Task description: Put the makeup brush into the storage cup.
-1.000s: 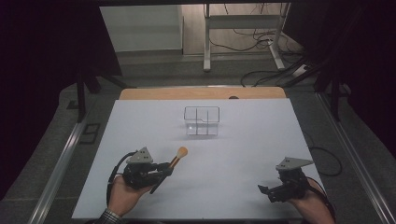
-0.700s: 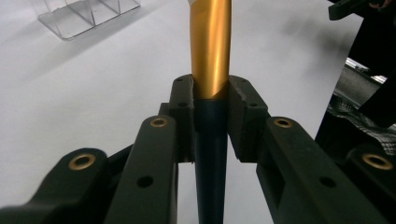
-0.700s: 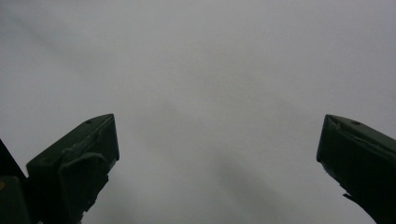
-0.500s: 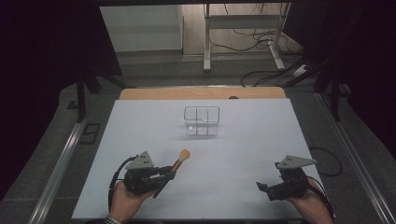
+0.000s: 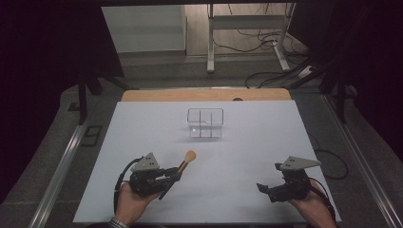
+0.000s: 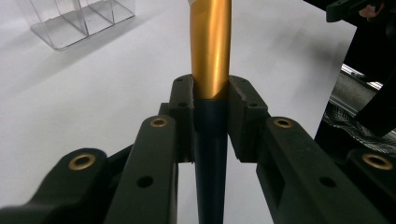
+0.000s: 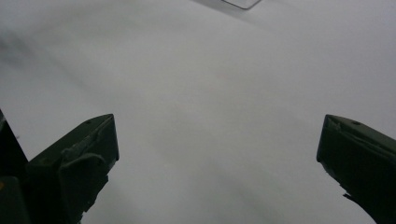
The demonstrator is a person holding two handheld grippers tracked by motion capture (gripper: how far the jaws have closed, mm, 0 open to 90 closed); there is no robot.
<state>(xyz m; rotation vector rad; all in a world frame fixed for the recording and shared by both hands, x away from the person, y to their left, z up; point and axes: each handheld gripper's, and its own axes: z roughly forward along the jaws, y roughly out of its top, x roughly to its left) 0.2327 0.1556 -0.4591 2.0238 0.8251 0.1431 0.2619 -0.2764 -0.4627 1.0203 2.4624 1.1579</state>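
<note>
Two claws sit at the near edge of the white table [image 5: 237, 142], each in a hand. Left claw [image 5: 175, 176] is clamped on a brush [image 5: 183, 165]: in the left gripper view its jaws press both sides of the shaft right where the dark handle meets the gold ferrule [image 6: 210, 51]. The brush's long axis runs straight out along the claw. Its gold end points ahead of the jaws, away from the person and slightly to the right in the high view, with the round orange tip [image 5: 190, 155] just past the jaws; the dark handle tail sticks back and down beneath the claw.

Right claw [image 5: 267, 189] rests well apart to the right, jaws spread wide over bare table with nothing between them.

Farther out, ahead of the left claw and beyond the brush tip, stands a clear box [image 5: 205, 122] with dividers, well apart from both claws.
</note>
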